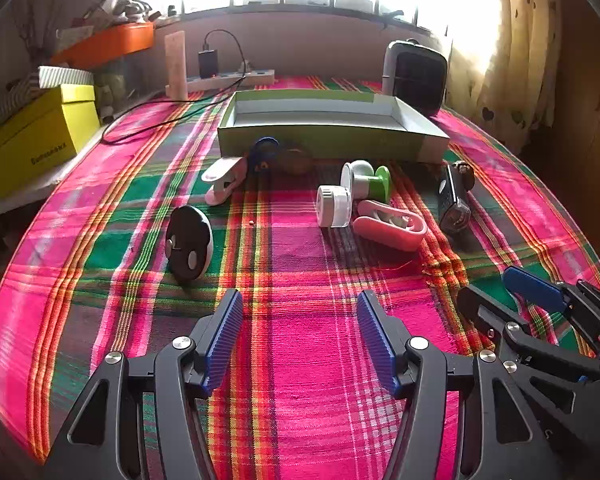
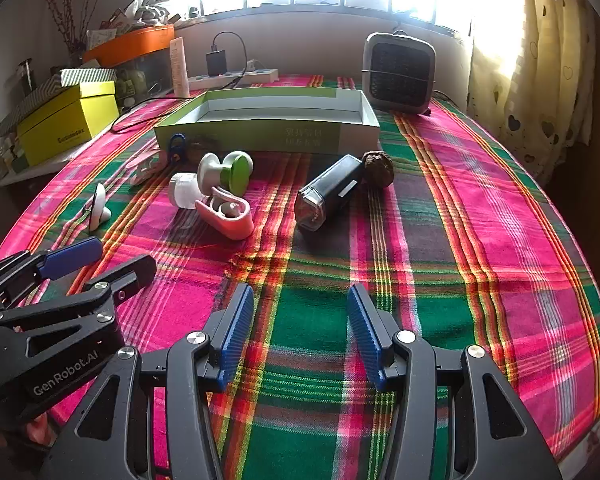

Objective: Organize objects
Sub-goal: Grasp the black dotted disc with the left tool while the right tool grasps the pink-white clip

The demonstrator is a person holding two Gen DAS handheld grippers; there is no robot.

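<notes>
both grippers, left gripper (image 1: 300,336) and right gripper (image 2: 300,328), hover wide and empty; ahead of them small objects (image 1: 388,226) lie unsorted before the empty open box (image 1: 332,138). sorting seems unstarted; next comes reaching forward.

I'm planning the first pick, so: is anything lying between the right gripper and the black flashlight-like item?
Nothing visible does. The right gripper is open over bare plaid cloth, and the stretch up to the black flashlight-like item holds no object. The pink case lies off to its left.
</notes>
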